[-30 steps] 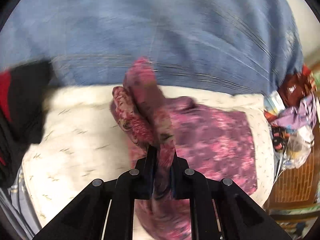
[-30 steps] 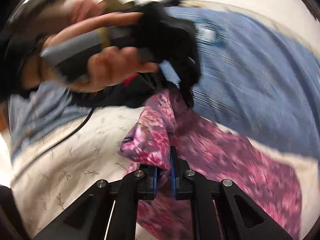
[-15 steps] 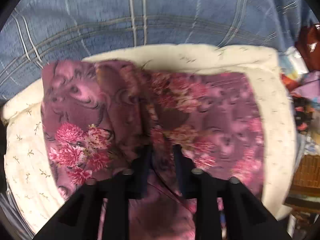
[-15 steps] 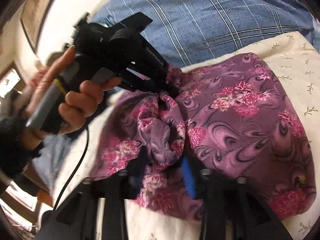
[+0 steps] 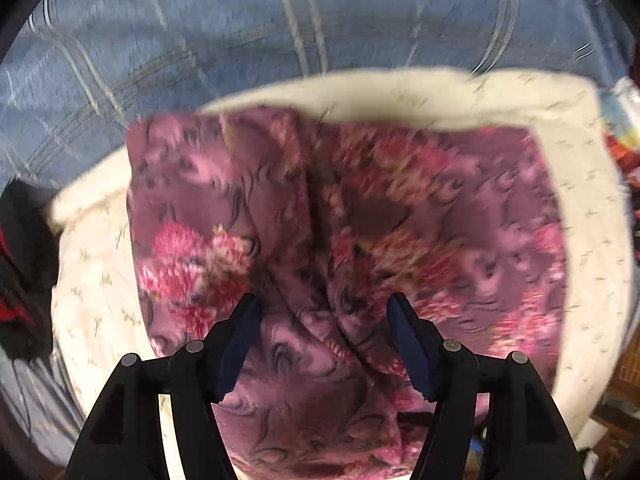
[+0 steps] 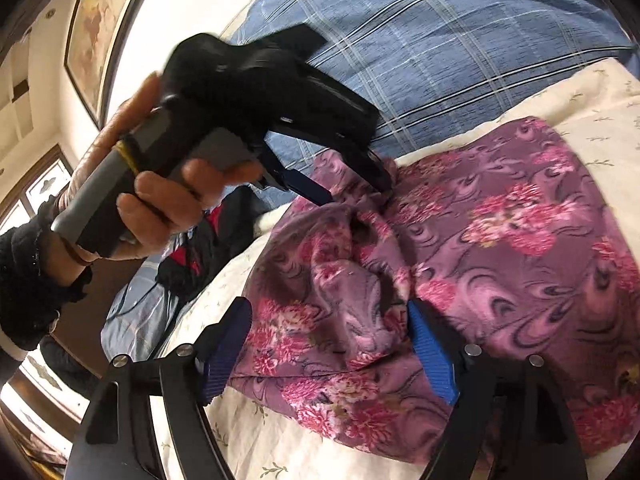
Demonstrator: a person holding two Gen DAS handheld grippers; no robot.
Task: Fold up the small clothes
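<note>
A purple garment with pink flowers (image 5: 440,220) lies folded on a cream cloth (image 5: 580,240). My left gripper (image 5: 323,312) points straight down over its near part. Its jaws are opening, and a ridge of the fabric lies between them without the pads pressing on it. In the right wrist view the garment (image 6: 500,240) fills the middle, and a bunched fold sits between the opening jaws of my right gripper (image 6: 328,316), loose from the blue pads (image 6: 432,356). A hand holds the left gripper (image 6: 356,194) at the garment's far edge.
The cream cloth (image 6: 280,440) rests on a blue plaid bedspread (image 6: 440,40). A black and red garment (image 6: 192,256) lies to the left of it, also seen in the left wrist view (image 5: 20,260). Colourful wrappers (image 5: 624,140) sit at the right edge. A framed picture (image 6: 104,20) hangs behind.
Both grippers were shut on the raised garment a second ago. They brought it down onto the cream cloth and opened, and the fabric now lies folded and released.
</note>
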